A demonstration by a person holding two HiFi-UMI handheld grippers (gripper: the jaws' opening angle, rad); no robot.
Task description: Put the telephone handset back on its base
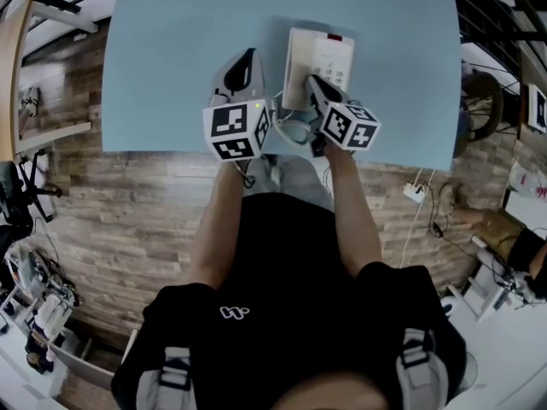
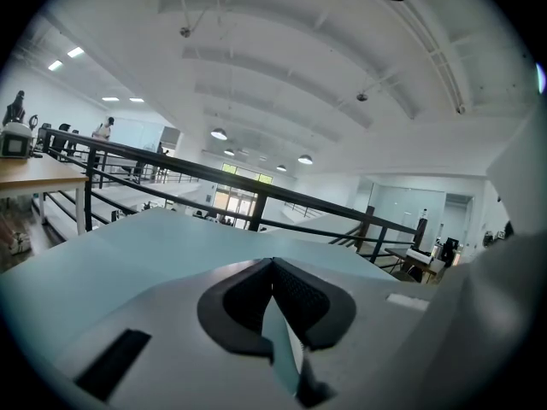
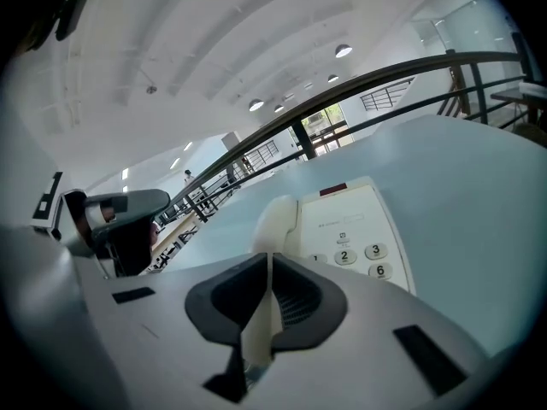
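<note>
On the light blue table [image 1: 171,58] stands a white telephone base [image 1: 332,56] with a keypad [image 3: 359,259] and a red mark at its far end. The cream handset [image 1: 297,65] [image 3: 278,220] lies along the base's left side. Its coiled cord [image 1: 295,129] hangs at the table's near edge. My right gripper [image 1: 313,80] [image 3: 271,263] sits over the near end of the phone, jaws shut, pointing at the handset with nothing between the pads. My left gripper [image 1: 248,55] [image 2: 273,265] hovers over bare table left of the phone, also shut and empty.
The table's near edge [image 1: 256,154] runs just under both marker cubes. Below it is wood-plank floor with a white power strip [image 1: 414,192] and cables at the right. Black railings [image 2: 256,196] stand beyond the table's far side.
</note>
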